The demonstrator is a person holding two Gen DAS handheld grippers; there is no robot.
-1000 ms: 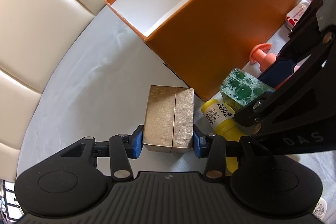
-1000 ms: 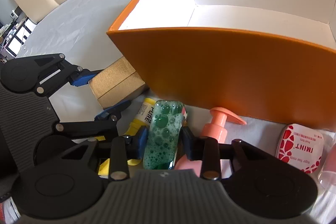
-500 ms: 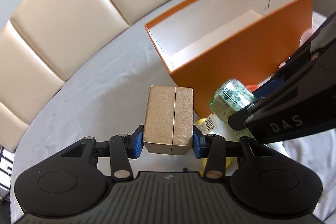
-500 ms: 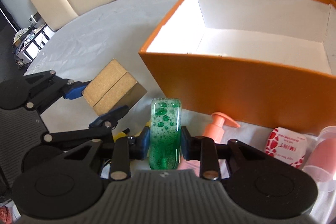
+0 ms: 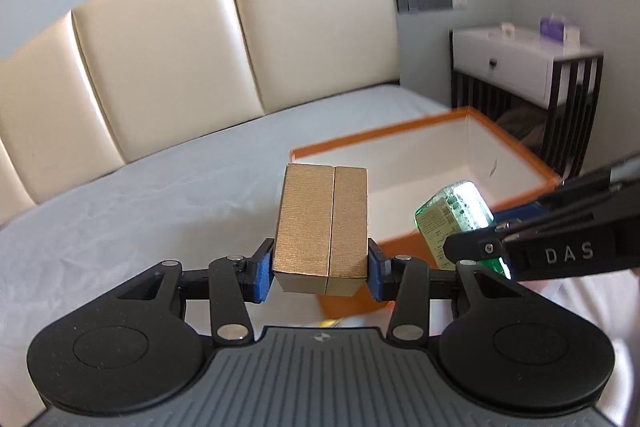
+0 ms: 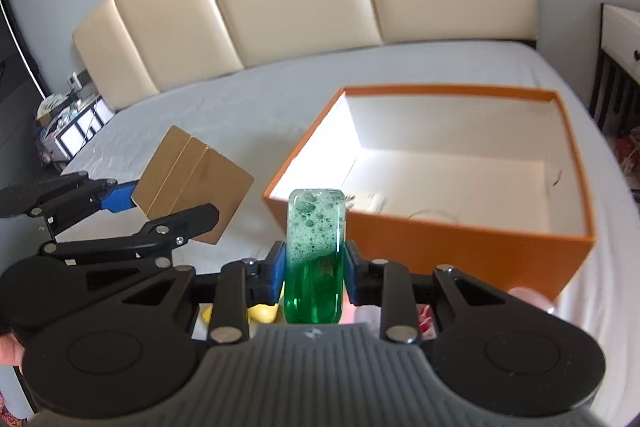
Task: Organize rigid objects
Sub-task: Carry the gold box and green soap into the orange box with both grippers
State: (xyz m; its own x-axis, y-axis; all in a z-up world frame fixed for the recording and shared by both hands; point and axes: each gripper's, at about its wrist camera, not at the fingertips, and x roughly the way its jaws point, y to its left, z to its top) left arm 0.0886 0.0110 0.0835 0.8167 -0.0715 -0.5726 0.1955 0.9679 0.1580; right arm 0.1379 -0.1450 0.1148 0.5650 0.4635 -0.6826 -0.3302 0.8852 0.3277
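Over the grey bed (image 6: 248, 107), your left gripper (image 5: 320, 267) was clamped on the gold box (image 5: 322, 223) and your right gripper (image 6: 314, 267), jaws just tightened, on the green bottle (image 6: 316, 251); side by side, they could collide entering the orange box (image 6: 472, 247).

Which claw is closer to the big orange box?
The right claw. It holds the green bottle just in front of the orange box, by its near wall. The left claw, holding the gold box, is off to the side.
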